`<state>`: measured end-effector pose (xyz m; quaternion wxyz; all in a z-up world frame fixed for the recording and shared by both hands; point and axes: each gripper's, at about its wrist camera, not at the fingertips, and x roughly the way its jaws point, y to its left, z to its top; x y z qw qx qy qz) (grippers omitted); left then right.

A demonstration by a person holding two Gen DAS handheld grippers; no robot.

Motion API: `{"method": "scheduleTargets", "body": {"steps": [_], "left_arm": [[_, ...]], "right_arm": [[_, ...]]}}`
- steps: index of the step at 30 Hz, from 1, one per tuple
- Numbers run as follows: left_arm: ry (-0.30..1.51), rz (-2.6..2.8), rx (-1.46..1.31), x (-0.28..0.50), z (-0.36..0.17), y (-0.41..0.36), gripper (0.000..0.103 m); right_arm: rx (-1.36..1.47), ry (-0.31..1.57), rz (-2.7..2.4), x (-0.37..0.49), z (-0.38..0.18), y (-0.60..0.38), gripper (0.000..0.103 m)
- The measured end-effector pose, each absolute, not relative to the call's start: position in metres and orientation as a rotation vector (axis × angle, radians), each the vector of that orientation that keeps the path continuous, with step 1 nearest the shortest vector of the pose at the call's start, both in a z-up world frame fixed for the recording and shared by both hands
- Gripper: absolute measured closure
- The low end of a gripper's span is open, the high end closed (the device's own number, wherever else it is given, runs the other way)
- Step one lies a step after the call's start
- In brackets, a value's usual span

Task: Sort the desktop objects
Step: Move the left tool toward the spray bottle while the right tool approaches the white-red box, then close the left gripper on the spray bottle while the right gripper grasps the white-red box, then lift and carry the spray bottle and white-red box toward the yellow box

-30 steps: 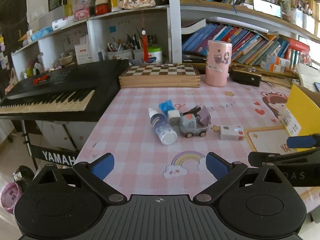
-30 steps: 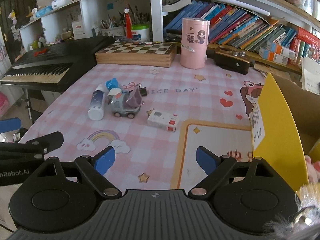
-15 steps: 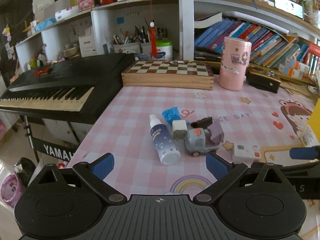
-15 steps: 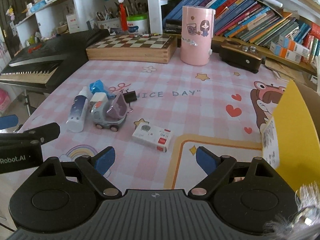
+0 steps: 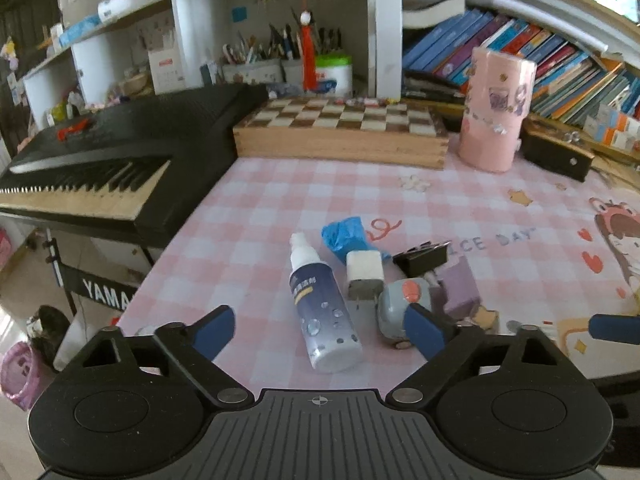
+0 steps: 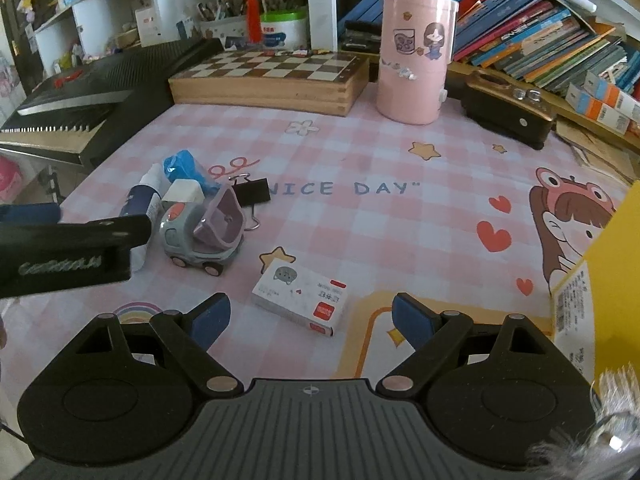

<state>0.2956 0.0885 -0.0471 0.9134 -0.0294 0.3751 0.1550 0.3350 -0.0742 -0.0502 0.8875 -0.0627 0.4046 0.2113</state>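
Note:
On the pink checked mat lie a spray bottle [image 5: 322, 312], a white charger plug [image 5: 363, 274], a blue crumpled wrapper [image 5: 347, 236], a black binder clip [image 5: 422, 257], a grey and purple toy truck [image 6: 206, 234] and a small white card box [image 6: 302, 298]. My left gripper [image 5: 320, 330] is open, with the bottle's base between its fingers. My right gripper [image 6: 310, 318] is open, right over the near edge of the card box. The left gripper shows at the left of the right wrist view [image 6: 68, 252].
A wooden chessboard box [image 5: 340, 132] and a pink cylinder holder [image 5: 496, 110] stand at the back. A black keyboard [image 5: 104, 168] lies beyond the table's left edge. A yellow box [image 6: 600, 280] stands at the right. Bookshelves fill the back.
Both grippers have moved forward over the table toward the cluster. The bottle now lies between my left fingers and the card box sits just ahead of my right fingers. Both stay open.

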Motion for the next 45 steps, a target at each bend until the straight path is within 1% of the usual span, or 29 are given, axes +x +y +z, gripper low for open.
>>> {"method": "scheduleTargets", "body": {"steps": [2, 4, 5, 6, 9, 14, 15, 17, 18, 19, 20, 21, 27, 33, 45], "left_arm": [[0.793, 0.329, -0.077, 0.302, -0.052, 0.093, 0.020], [0.808, 0.328, -0.102, 0.307, -0.056, 0.097, 0.031], [0.819, 0.324, -0.115, 0.309, -0.059, 0.099, 0.038], [0.828, 0.319, -0.126, 0.311, -0.061, 0.101, 0.044], [0.853, 0.306, -0.147, 0.318, -0.068, 0.104, 0.056], [0.854, 0.313, -0.142, 0.323, -0.073, 0.105, 0.066], [0.853, 0.315, -0.141, 0.324, -0.073, 0.106, 0.067], [0.852, 0.316, -0.145, 0.324, -0.073, 0.106, 0.068], [0.852, 0.318, -0.144, 0.323, -0.073, 0.107, 0.071], [0.851, 0.321, -0.144, 0.323, -0.073, 0.107, 0.072], [0.850, 0.321, -0.147, 0.323, -0.073, 0.108, 0.072], [0.851, 0.318, -0.149, 0.323, -0.073, 0.108, 0.073], [0.845, 0.313, -0.197, 0.318, -0.069, 0.112, 0.073], [0.803, 0.278, -0.220, 0.302, -0.060, 0.113, 0.073], [0.697, 0.164, -0.300, 0.260, -0.015, 0.115, 0.073]], "right_arm": [[-0.135, 0.843, 0.441, 0.338, -0.052, -0.073, 0.017], [-0.141, 0.844, 0.444, 0.340, -0.054, -0.071, 0.018], [-0.143, 0.847, 0.447, 0.341, -0.055, -0.070, 0.018], [-0.143, 0.850, 0.450, 0.342, -0.055, -0.069, 0.019], [-0.142, 0.856, 0.462, 0.345, -0.058, -0.067, 0.021], [-0.143, 0.861, 0.470, 0.349, -0.061, -0.063, 0.022], [-0.144, 0.863, 0.472, 0.350, -0.062, -0.061, 0.023], [-0.148, 0.869, 0.476, 0.352, -0.064, -0.059, 0.029], [-0.149, 0.875, 0.477, 0.352, -0.065, -0.058, 0.032], [-0.152, 0.878, 0.475, 0.353, -0.065, -0.058, 0.035], [-0.158, 0.872, 0.469, 0.352, -0.065, -0.058, 0.041], [-0.164, 0.865, 0.463, 0.352, -0.065, -0.058, 0.044], [-0.163, 0.857, 0.476, 0.350, -0.064, -0.060, 0.045], [-0.159, 0.808, 0.477, 0.343, -0.052, -0.064, 0.045], [-0.063, 0.776, 0.396, 0.316, -0.018, -0.090, 0.045]]}}
